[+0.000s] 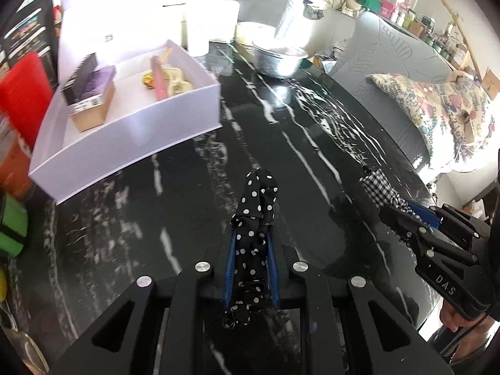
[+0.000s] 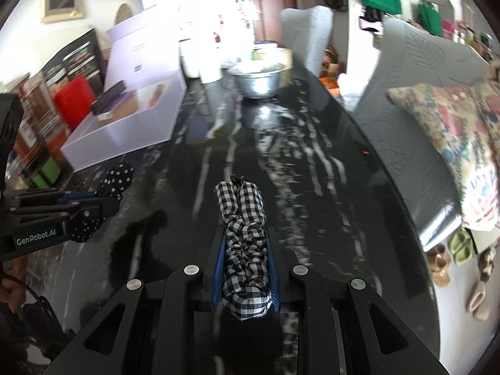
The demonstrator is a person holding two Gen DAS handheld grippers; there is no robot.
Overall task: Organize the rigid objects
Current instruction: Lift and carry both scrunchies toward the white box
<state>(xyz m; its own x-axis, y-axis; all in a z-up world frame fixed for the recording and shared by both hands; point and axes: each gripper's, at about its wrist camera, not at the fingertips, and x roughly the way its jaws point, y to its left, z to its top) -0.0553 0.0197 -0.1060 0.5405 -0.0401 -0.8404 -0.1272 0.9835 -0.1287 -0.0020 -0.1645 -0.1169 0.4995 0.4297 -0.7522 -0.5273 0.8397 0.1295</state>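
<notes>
- Here the left gripper is clamped on a black polka-dot fabric scrunchie, the right gripper on a black-and-white gingham scrunchie.
- The open white cardboard box lies ahead-left, nearer the left hand.

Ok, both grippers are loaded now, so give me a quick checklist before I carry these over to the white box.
1. Left gripper shut on the polka-dot scrunchie: ok, fabric is pinched between the blue pads.
2. Right gripper shut on the checked scrunchie: ok.
3. Both items off the black marble table: cannot tell from these views.
4. White box open, with free floor inside: ok, bare space shows between the cardboard box and the small items.
5. Path to the box over the table: ok, nothing stands between.
6. Metal bowl out of the way: ok, it sits farther back.
</notes>
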